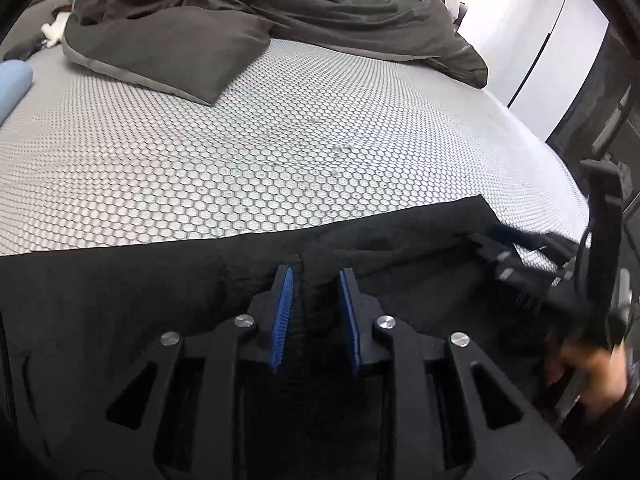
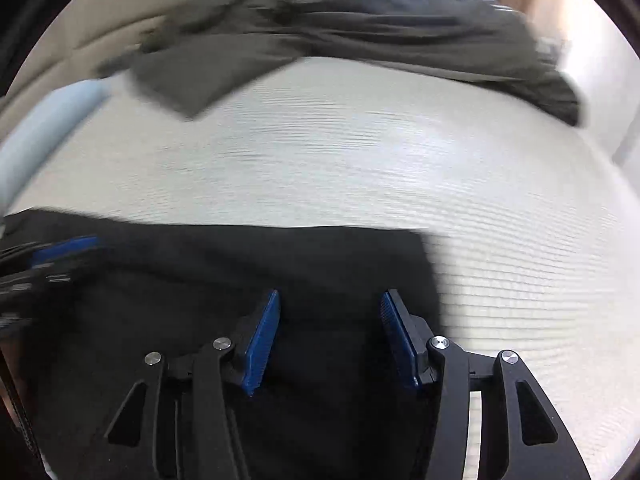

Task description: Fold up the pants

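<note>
Black fabric pants (image 1: 160, 280) lie spread along the near edge of the bed, on its grey mattress cover with a honeycomb pattern (image 1: 280, 140), their far hem running as a straight line from left to right across both wrist views. That long axis lies crosswise to both sets of tongs, which point down and forward over the cloth toward the bare mattress beyond.

Left tongs (image 1: 316, 276) sit near the middle of the garment, their blue pads drawn close with a raised ridge of the black cloth standing between them; the left pad looks to be against it, but whether the right pad presses as well cannot be told for sure. Right tongs (image 2: 330, 296) hover over the garment's right end, close to its corner, jaws plainly apart and nothing gripped; the right wrist view is blurred.

Judging from this, the fold would carry the near part over toward that far hem, and the right hand is the nearer one to the free corner. A dark grey crumpled duvet (image 1: 280, 12) lies well apart at the bed's far end
</note>
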Tool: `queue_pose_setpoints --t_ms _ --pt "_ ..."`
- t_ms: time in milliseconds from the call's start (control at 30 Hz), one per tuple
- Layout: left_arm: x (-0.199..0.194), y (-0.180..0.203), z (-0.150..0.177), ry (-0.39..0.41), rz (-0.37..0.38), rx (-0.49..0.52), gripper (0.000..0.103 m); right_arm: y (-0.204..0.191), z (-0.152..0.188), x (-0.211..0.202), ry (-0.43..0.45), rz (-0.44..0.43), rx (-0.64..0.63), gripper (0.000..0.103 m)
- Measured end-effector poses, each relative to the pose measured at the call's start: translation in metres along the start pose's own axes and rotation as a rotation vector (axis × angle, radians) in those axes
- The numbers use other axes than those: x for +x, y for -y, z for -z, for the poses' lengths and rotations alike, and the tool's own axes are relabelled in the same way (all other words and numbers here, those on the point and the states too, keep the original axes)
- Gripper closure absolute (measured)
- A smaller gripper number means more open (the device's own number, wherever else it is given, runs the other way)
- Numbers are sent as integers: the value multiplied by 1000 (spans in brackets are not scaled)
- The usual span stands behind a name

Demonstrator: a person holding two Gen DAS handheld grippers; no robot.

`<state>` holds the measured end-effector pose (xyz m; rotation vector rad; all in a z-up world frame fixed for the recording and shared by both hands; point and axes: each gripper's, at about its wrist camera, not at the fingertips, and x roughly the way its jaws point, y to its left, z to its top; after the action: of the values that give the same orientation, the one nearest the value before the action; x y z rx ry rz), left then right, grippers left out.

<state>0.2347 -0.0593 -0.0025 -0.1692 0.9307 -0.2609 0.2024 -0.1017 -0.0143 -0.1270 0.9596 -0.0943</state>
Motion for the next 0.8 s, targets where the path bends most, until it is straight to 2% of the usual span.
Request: queue_pose_setpoints --t_ms 67,167,200,300,367,433,500,567,600,667,700,733,800 --pt "-7 1 1 1 -14 8 81 24 2 -3 -12 18 70 50" --pt "-32 13 7 25 -64 57 80 35 7 -25 7 -102 126 50" --pt "-42 19 11 38 -57 80 80 29 9 -35 22 -148 112 50" --pt "-60 35 31 39 29 101 60 -3 16 -51 20 -292 32 48" --pt "-57 43 47 6 56 136 56 -31 26 -51 -18 -379 -36 47" --pt "-49 44 58 -48 37 165 56 -41 39 -46 -65 -368 -109 47" --pt "-48 35 67 -60 19 157 56 -40 53 -41 -75 -289 -181 47" --pt "-55 27 72 -59 46 140 48 -14 62 -48 -66 -244 -151 47" --pt "-62 21 74 -52 51 123 48 -2 70 -55 -60 -221 -132 47" --pt "-71 19 78 -38 -25 122 48 33 80 -61 -59 -120 -71 43" --pt "-78 20 81 -11 -71 121 48 54 79 -62 -77 -135 -38 40" --pt "-83 21 81 8 -59 114 48 60 80 -66 -83 -168 -11 40" --pt "-93 32 84 34 20 107 48 56 78 -85 -21 -164 -16 40"
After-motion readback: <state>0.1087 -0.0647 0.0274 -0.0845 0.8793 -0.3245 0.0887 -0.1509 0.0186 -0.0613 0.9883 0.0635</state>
